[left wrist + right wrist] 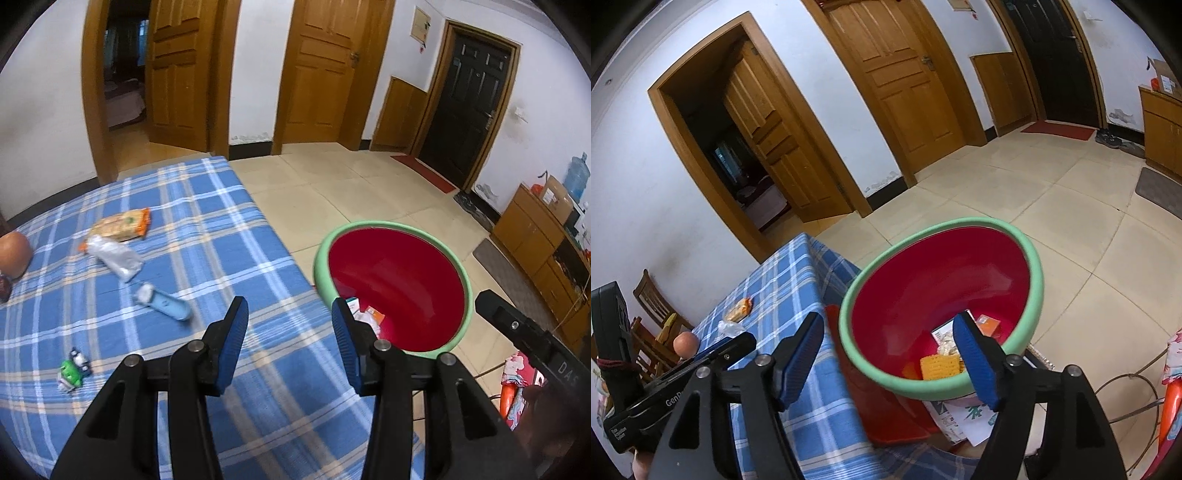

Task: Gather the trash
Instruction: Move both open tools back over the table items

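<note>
A red basin with a green rim (391, 229) (945, 225) stands beside the table's right edge and holds several wrappers (940, 365). On the blue plaid tablecloth (221, 236) lie an orange snack packet (123, 224), a clear plastic wrapper (114, 254), a blue-and-white tube (164, 302) and a small green wrapper (74, 369). My left gripper (290, 321) is open and empty above the table's near right part. My right gripper (890, 336) is open and empty, its jaws straddling the basin's near rim.
An orange-pink fruit (13, 251) (685, 343) sits at the table's left edge. Wooden chairs (653, 306) stand behind the table. A red stool (882, 410) lies under the basin. Tiled floor (351, 184), wooden doors and a cabinet (535, 236) lie beyond.
</note>
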`<control>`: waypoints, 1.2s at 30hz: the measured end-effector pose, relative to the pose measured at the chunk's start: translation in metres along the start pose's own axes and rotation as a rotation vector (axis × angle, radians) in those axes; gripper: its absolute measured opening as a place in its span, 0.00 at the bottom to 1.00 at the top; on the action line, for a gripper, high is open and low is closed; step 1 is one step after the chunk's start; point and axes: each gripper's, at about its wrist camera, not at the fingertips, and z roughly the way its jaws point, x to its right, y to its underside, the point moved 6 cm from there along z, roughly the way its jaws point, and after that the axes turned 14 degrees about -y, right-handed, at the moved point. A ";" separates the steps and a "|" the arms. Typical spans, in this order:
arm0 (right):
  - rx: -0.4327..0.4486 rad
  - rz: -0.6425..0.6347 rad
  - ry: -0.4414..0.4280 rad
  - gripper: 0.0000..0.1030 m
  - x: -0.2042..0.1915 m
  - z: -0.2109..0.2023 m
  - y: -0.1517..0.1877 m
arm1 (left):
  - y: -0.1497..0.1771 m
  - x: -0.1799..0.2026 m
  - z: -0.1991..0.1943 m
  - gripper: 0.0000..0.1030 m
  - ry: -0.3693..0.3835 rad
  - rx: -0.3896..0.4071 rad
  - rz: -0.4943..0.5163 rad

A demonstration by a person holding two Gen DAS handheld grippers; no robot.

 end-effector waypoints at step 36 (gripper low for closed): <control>-0.144 -0.097 -0.080 0.76 -0.076 0.036 0.048 | 0.051 -0.168 -0.013 0.47 -0.225 -0.040 -0.230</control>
